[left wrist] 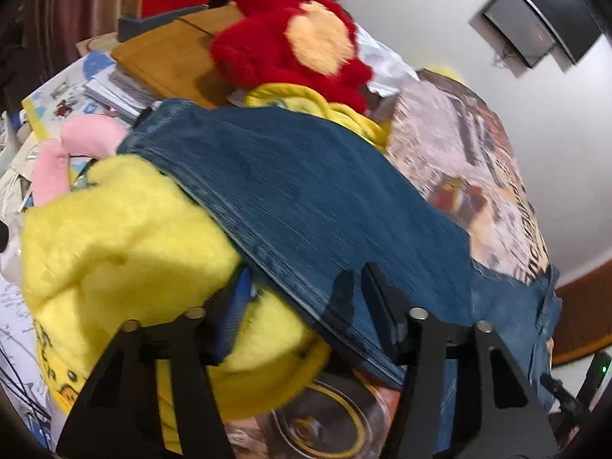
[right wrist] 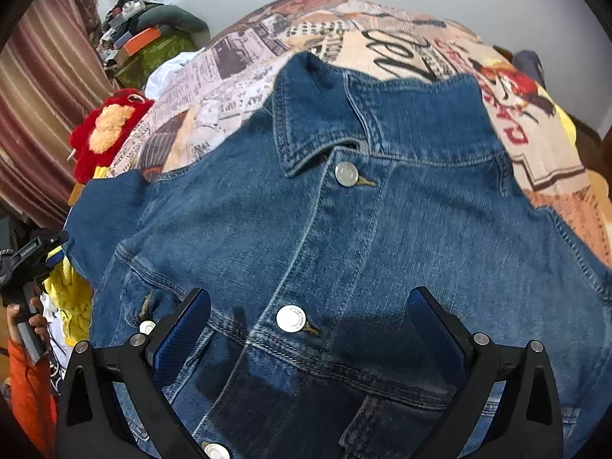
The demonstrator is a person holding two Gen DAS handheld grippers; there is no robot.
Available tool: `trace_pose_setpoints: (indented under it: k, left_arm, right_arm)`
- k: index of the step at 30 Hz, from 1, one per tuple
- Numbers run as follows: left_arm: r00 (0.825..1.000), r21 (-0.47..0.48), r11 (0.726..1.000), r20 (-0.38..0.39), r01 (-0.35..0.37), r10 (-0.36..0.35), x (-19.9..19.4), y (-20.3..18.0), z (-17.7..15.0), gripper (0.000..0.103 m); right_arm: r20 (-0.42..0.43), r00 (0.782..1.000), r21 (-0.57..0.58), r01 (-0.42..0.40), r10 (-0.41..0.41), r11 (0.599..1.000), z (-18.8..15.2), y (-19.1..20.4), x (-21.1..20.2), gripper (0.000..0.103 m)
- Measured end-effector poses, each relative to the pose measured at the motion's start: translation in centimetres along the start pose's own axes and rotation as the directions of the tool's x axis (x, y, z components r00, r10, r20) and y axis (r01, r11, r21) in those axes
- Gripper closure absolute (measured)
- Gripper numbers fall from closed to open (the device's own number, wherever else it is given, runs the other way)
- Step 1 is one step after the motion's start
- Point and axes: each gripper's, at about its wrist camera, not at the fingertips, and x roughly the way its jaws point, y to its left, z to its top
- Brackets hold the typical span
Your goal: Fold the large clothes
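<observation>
A blue denim jacket (right wrist: 344,237) lies front up and buttoned on a bed with a newspaper-print cover (right wrist: 244,76), collar toward the far side. My right gripper (right wrist: 310,317) is open and hovers just above the jacket's chest, around a metal button (right wrist: 291,318). In the left wrist view a jacket sleeve (left wrist: 306,199) stretches away over a yellow plush (left wrist: 126,237). My left gripper (left wrist: 306,298) is open, its fingers astride the sleeve's near edge. The left gripper also shows at the left edge of the right wrist view (right wrist: 26,260), held by a hand.
A red plush toy (left wrist: 290,46) and a pink plush (left wrist: 72,153) lie at the bed's side with books and a wooden board (left wrist: 168,53). A clothes pile (right wrist: 141,26) stands by the striped curtain (right wrist: 46,95). A TV (left wrist: 535,19) hangs on the wall.
</observation>
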Motion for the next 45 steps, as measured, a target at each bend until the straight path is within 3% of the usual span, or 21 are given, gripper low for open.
trace_pose_setpoints:
  k: [3, 6, 9, 12, 16, 19, 23, 27, 32, 37, 40, 42, 45]
  left_arm:
    - [1.0, -0.015, 1.0, 0.009, -0.013, 0.013, 0.4, 0.6, 0.7, 0.065]
    - [0.999, 0.001, 0.999, 0.026, -0.038, 0.038, 0.7, 0.1, 1.4, 0.073]
    - [0.993, 0.053, 0.993, 0.058, -0.11, 0.106, 0.5, -1.3, 1.6, 0.086]
    - [0.982, 0.129, 0.978, 0.112, -0.165, 0.151, -0.6, -3.3, 1.7, 0.092]
    - [0.965, 0.264, 0.942, 0.213, -0.209, 0.155, -3.3, -7.3, 1.7, 0.093]
    - [0.943, 0.403, 0.882, 0.309, -0.244, 0.12, -5.7, -12.0, 0.9, 0.095]
    - [0.942, 0.541, 0.819, 0.336, -0.192, -0.001, -7.4, -17.9, -1.2, 0.096]
    - [0.96, 0.631, 0.773, 0.252, -0.068, -0.121, -7.5, -23.0, -4.0, 0.096]
    - [0.98, 0.698, 0.714, 0.102, 0.052, -0.171, -4.8, -26.8, -8.4, 0.096]
    - [0.983, 0.755, 0.635, -0.072, 0.163, -0.167, -1.4, -29.5, -15.5, 0.096]
    - [0.982, 0.785, 0.591, -0.14, 0.187, -0.125, 0.0, -30.3, -18.8, 0.096]
    - [0.985, 0.804, 0.569, -0.156, 0.173, -0.079, 0.9, -30.4, -20.4, 0.096]
    - [0.988, 0.815, 0.558, -0.139, 0.153, -0.068, 0.5, -30.1, -20.9, 0.093]
  right_arm:
    - [-0.043, 0.999, 0.023, -0.004, 0.005, 1.0, -0.2, -0.5, 1.0, 0.0]
    - [-0.047, 0.999, 0.025, -0.005, 0.006, 1.0, -0.2, -0.4, 1.0, 0.0]
    - [-0.049, 0.999, 0.028, -0.011, 0.012, 1.0, -0.2, -0.3, 0.7, 0.0]
    - [-0.048, 0.999, 0.038, -0.015, 0.016, 0.999, -0.2, -0.4, 0.1, 0.0]
    - [-0.033, 0.999, 0.059, -0.026, 0.028, 0.998, 0.0, -0.9, -1.2, 0.0]
    - [-0.014, 0.999, 0.063, -0.028, 0.029, 0.998, 0.0, -1.4, -2.3, 0.0]
    - [-0.003, 1.0, 0.056, -0.017, 0.018, 0.998, -0.2, -1.8, -3.4, 0.0]
    - [0.013, 1.0, 0.054, -0.013, 0.012, 0.998, -0.8, -2.1, -4.8, 0.0]
    - [0.043, 0.999, 0.052, -0.008, 0.005, 0.999, -1.6, -2.7, -6.7, 0.0]
    - [0.067, 0.998, 0.052, 0.015, -0.018, 0.999, -2.3, -3.6, -8.2, 0.0]
    - [0.068, 0.997, 0.056, 0.026, -0.03, 0.998, -2.7, -4.1, -8.6, 0.0]
    - [0.065, 0.998, 0.061, 0.022, -0.026, 0.998, -2.9, -4.4, -8.7, 0.0]
    - [0.07, 0.997, 0.059, 0.027, -0.031, 0.998, -3.3, -4.4, -8.9, 0.0]
